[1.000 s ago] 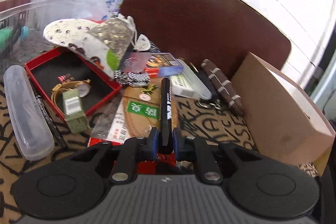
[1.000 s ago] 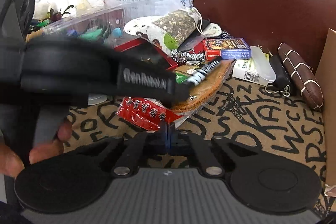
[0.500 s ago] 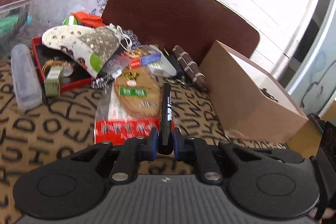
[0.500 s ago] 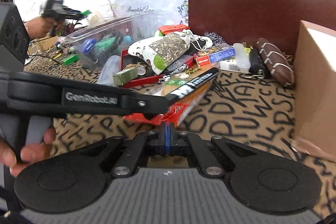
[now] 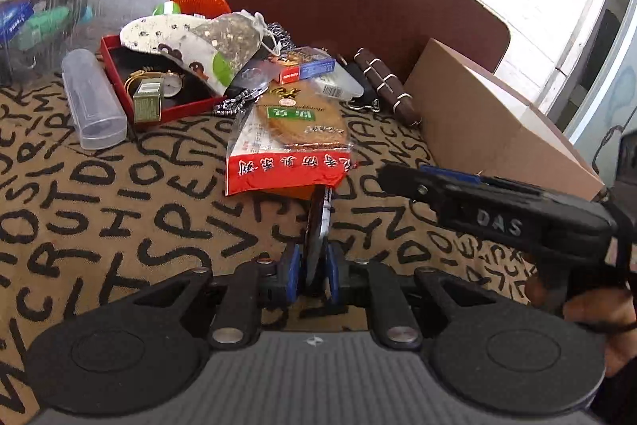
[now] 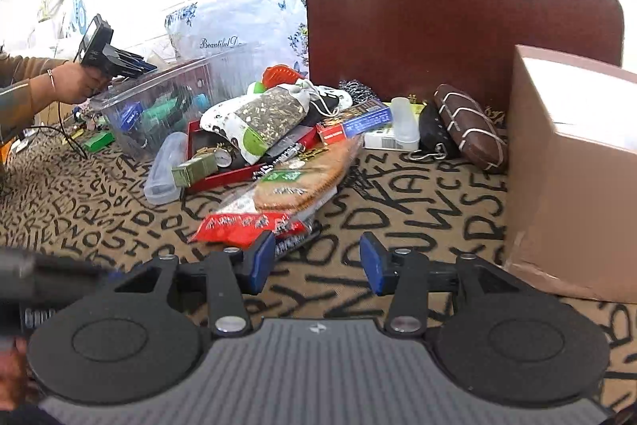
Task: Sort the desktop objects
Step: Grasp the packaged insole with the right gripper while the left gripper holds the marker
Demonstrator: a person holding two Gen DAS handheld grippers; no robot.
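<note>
Left gripper (image 5: 312, 271): its blue pads are clamped on a black marker pen (image 5: 317, 226), which sticks out forward over the letter-patterned tablecloth (image 5: 119, 186).
Marker position: a second ago its tip lay over the snack packet (image 5: 286, 142); now it sits nearer the camera, with the tip just at the packet's red edge.
Right gripper (image 6: 317, 261): its fingers were pressed together a second ago and have just been opening; they now stand apart with only tablecloth between them.
Right gripper in the left view (image 5: 493, 210): newly visible at the right side, beside the cardboard box (image 5: 497, 122).
Clutter: the red tray (image 5: 175, 106), clear plastic case (image 5: 93, 98) and brown pouch (image 5: 388, 92) lie where they were.
</note>
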